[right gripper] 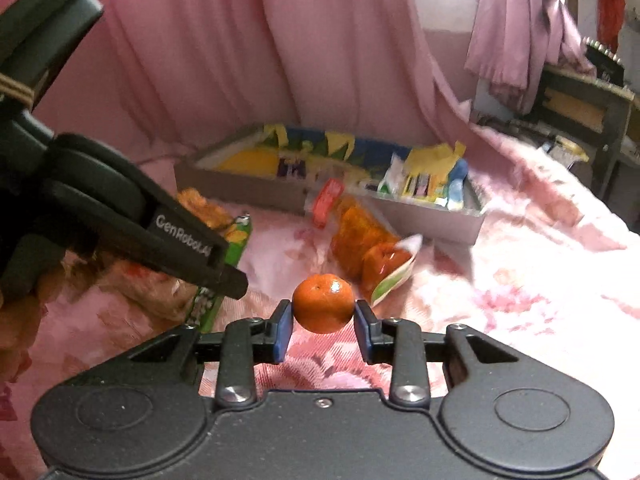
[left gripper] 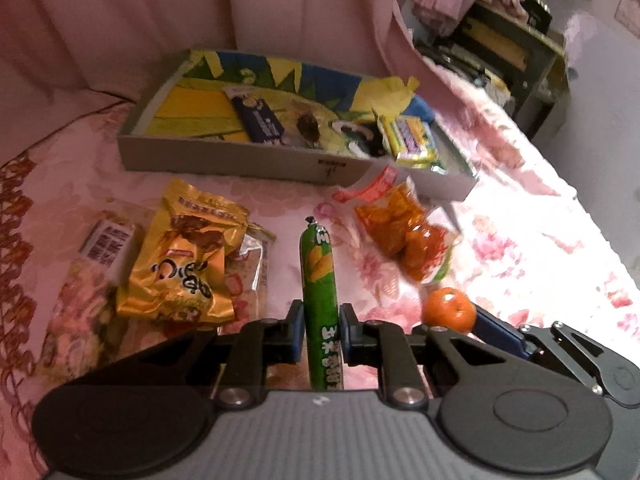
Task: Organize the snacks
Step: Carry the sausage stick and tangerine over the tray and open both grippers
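1. Left wrist view: my left gripper (left gripper: pixel 320 330) is clamped on the green corn sausage (left gripper: pixel 319 280), jaws nearly closed with the pads pressing its lower half. Most of the stick pokes out past the fingers toward the cardboard tray (left gripper: pixel 224 158).
2. Right wrist view: the right gripper (right gripper: pixel 323 326) has the mandarin (right gripper: pixel 323 303) pinched between its blue pads, only part-way open, fruit clear of the pink bedspread (right gripper: pixel 520 300).
3. Both hands sit really close together, so I'd say the biggest risk is bumping one gripper into the other on the way to the tray.
4. The sausage is slick and held low, so it could swing or slide out if I tilt too fast.
5. The mandarin is round and held near the pad tips, so it might pop out and roll off the bed.
6. An orange snack bag (left gripper: pixel 404 236) lies right in front of the tray, so a low approach could snag it.
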The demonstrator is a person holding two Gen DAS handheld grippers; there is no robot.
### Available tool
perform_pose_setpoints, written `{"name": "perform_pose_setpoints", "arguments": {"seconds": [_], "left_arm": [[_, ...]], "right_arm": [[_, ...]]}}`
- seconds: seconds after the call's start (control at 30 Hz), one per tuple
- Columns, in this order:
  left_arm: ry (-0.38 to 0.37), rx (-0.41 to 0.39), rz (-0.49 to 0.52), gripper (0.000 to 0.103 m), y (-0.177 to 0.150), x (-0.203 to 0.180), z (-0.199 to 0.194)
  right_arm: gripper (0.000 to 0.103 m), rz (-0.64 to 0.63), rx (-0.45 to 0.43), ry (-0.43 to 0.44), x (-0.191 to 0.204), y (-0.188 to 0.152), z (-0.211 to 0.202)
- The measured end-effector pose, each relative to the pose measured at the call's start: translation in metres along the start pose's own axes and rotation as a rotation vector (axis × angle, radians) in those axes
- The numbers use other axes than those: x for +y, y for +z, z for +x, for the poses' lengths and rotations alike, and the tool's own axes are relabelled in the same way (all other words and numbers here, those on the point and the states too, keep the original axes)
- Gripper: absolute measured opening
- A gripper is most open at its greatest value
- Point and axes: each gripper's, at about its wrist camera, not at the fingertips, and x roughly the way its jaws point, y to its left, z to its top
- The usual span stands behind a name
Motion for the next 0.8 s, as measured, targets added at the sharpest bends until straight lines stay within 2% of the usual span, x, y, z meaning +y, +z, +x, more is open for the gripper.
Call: {"name": "perform_pose_setpoints", "arguments": {"seconds": [0.3, 0.63, 0.8], "left_arm": [[0.03, -0.108, -0.022, 0.019, 0.003, -0.008, -0.045], [0.038, -0.197, -0.004, 0.019, 0.037, -0.022, -0.074], [0.03, -0.209, 0.015, 0.019, 0.056, -0.026, -0.075]], "right_arm": [[0.035, 0.014, -0.081, -0.001, -0.01, 0.006, -0.046], [0.035, 0.069, -0.127, 0.01, -0.021, 0.02, -0.06], [0.035, 0.062, -0.164, 0.01, -0.026, 0.039, -0.058]]}}
